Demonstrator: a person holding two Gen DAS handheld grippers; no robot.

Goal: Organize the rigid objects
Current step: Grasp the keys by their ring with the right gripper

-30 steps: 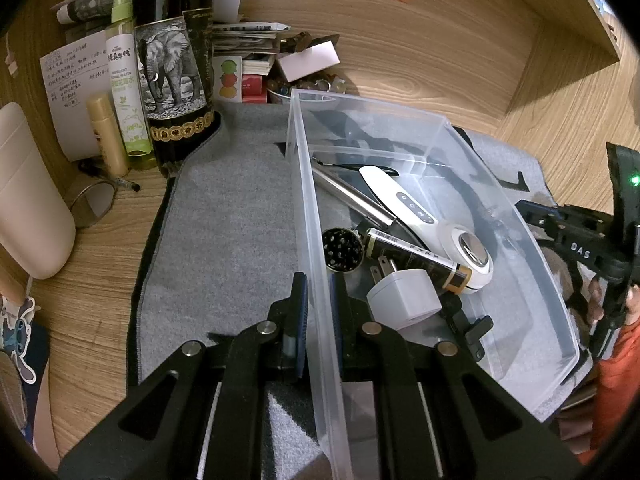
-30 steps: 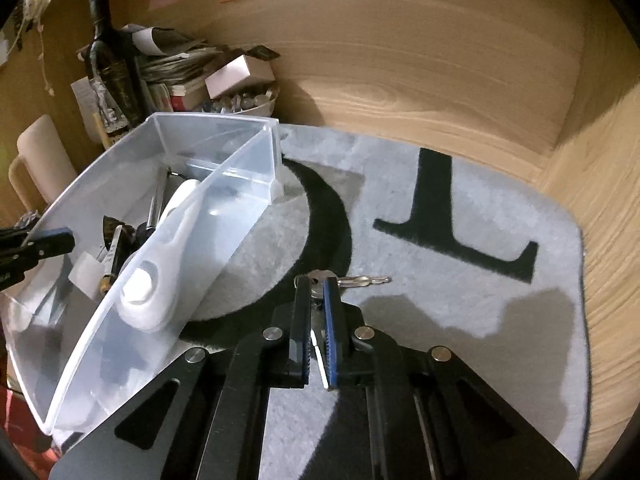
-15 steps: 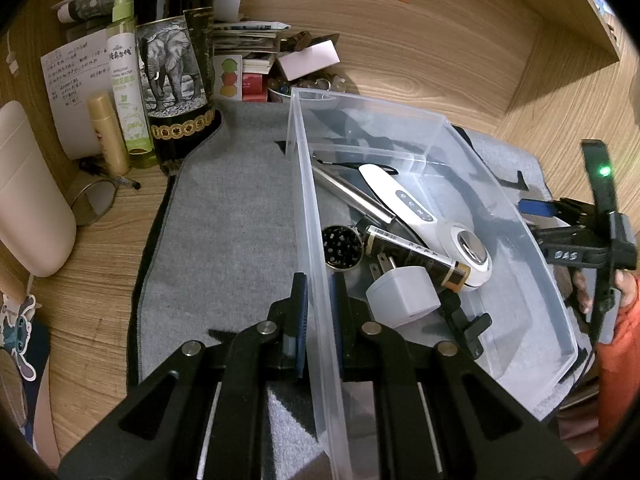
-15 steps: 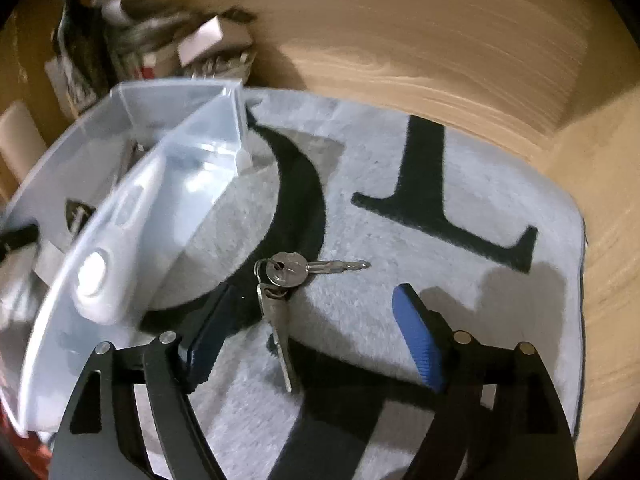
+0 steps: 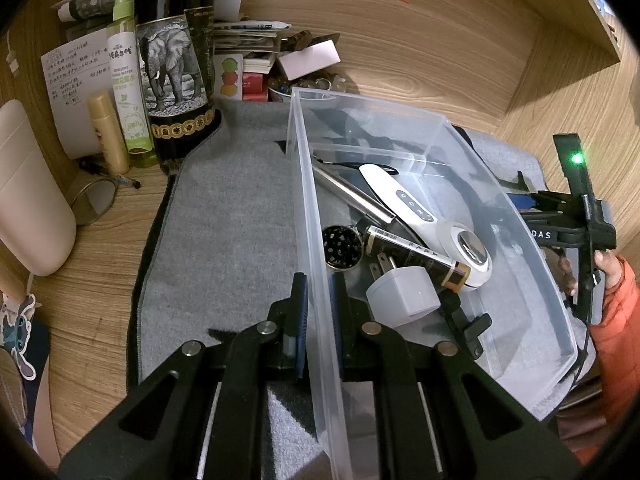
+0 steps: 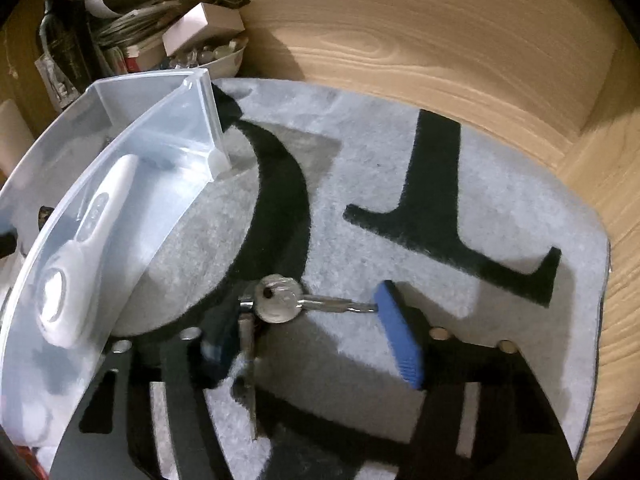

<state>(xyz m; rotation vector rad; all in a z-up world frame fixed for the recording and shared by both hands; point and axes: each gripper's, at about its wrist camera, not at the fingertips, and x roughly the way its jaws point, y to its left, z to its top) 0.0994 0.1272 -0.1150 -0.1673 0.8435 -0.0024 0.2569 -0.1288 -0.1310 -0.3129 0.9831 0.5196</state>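
Left claw (image 5: 318, 300) clenched on the near wall of the clear bin (image 5: 532, 240), one finger inside, one outside. Ahead of it in the bin: white charger (image 5: 402, 296), round grinder (image 5: 341, 245), white handheld device (image 5: 424, 216). Right claw (image 6: 308, 336) closing, not yet gripping, around the keys (image 6: 278, 298) on the grey mat (image 6: 460, 160), just right of the bin.
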